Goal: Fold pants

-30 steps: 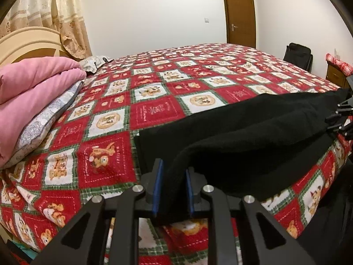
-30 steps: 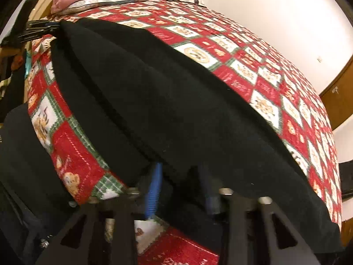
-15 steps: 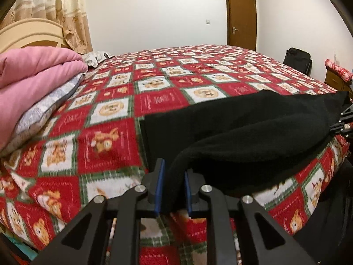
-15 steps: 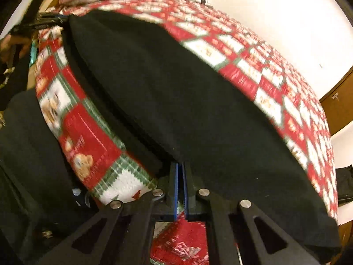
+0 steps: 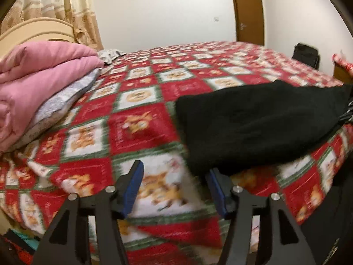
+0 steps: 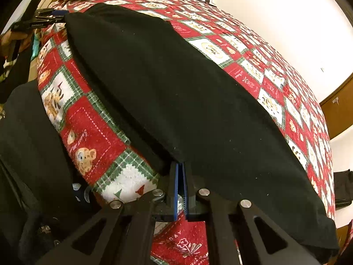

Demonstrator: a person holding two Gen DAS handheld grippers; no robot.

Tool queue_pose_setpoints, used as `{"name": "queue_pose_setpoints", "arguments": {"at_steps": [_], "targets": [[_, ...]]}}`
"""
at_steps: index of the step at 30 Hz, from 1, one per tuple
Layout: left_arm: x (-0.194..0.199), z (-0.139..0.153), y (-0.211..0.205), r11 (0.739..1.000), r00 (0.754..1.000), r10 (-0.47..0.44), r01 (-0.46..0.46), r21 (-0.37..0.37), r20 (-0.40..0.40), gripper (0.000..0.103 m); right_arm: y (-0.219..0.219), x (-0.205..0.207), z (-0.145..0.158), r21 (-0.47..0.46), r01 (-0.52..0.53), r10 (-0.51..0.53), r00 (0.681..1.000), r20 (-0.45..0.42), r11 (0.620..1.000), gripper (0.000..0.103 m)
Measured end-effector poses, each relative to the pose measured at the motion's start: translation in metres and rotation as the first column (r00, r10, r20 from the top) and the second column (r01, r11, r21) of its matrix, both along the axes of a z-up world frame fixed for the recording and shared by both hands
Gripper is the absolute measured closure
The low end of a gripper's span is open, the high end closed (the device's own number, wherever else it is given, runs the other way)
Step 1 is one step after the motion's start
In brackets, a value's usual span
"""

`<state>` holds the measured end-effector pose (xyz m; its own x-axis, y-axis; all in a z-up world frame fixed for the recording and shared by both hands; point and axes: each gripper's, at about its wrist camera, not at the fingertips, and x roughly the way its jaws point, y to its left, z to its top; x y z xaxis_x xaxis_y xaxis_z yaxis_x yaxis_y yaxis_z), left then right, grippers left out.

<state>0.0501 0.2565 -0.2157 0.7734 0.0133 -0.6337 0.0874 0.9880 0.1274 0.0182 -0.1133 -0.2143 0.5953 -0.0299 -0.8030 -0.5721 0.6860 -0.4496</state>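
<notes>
With the pants (image 5: 253, 123) lying folded along the bed's (image 5: 136, 101) near edge, left tongs (image 5: 174, 187) spread and empty, right tongs (image 6: 181, 190) pinching the hem at six o'clock, smooth before regripping.

The pants (image 6: 176, 92) are matt black cloth with a soft, fuzzy nap flecked with lint. The bedspread (image 5: 136, 114) is printed woven cloth, red, green and white. The left gripper (image 5: 174, 187) is matt black plastic with blue pads and shiny metal screws.
</notes>
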Motion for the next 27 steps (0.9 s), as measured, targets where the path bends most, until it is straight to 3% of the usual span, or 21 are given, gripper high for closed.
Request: {"name": "queue_pose_setpoints", "arguments": {"at_steps": [3,7,11,14,18,21,23,24,26,27], "targets": [[0.0,-0.007,0.015,0.994,0.997,0.076,-0.073,0.081,-0.025,0.042,-0.005,0.006,-0.002,0.022,0.013,-0.012,0.999,-0.037,1.0,0.099],[-0.002,0.004,0.051,0.981,0.984,0.177,-0.177,-0.077,-0.014,0.049,-0.004,0.007,0.002,0.036,0.017,-0.016,0.999,-0.029,0.999,0.099],[0.007,0.034,0.041,0.955,0.993,0.109,-0.093,-0.28,0.04,0.05,-0.001,0.002,0.004,0.022,0.01,-0.01,1.0,0.004,1.0,0.098],[0.033,0.042,0.018,0.957,0.999,0.044,-0.039,-0.288,0.011,0.05,0.0,-0.001,0.008,0.03,0.008,-0.009,0.999,0.034,1.0,0.098],[0.07,0.027,0.007,0.95,0.998,0.014,-0.033,-0.311,-0.063,0.05,-0.001,-0.006,0.012,0.056,0.015,-0.018,0.998,0.053,0.998,0.098],[0.086,0.014,0.008,0.916,0.991,0.022,-0.072,-0.395,-0.129,0.061,-0.003,-0.009,0.014,0.069,0.014,-0.019,0.998,0.062,0.998,0.098],[0.082,0.012,0.01,0.905,0.988,0.04,-0.099,-0.413,-0.149,0.068,-0.005,-0.009,0.015,0.081,0.015,-0.02,0.998,0.065,0.997,0.098],[0.08,0.013,0.01,0.906,0.988,0.048,-0.104,-0.409,-0.146,0.072,-0.006,-0.009,0.015,0.088,0.014,-0.02,0.998,0.067,0.996,0.098],[0.079,0.016,0.008,0.918,0.99,0.057,-0.103,-0.383,-0.131,0.09,-0.007,-0.009,0.014,0.094,0.014,-0.021,0.997,0.07,0.995,0.098],[0.079,0.019,0.006,0.926,0.99,0.06,-0.103,-0.364,-0.127,0.091,-0.007,-0.009,0.013,0.095,0.015,-0.022,0.997,0.071,0.995,0.098]]}}
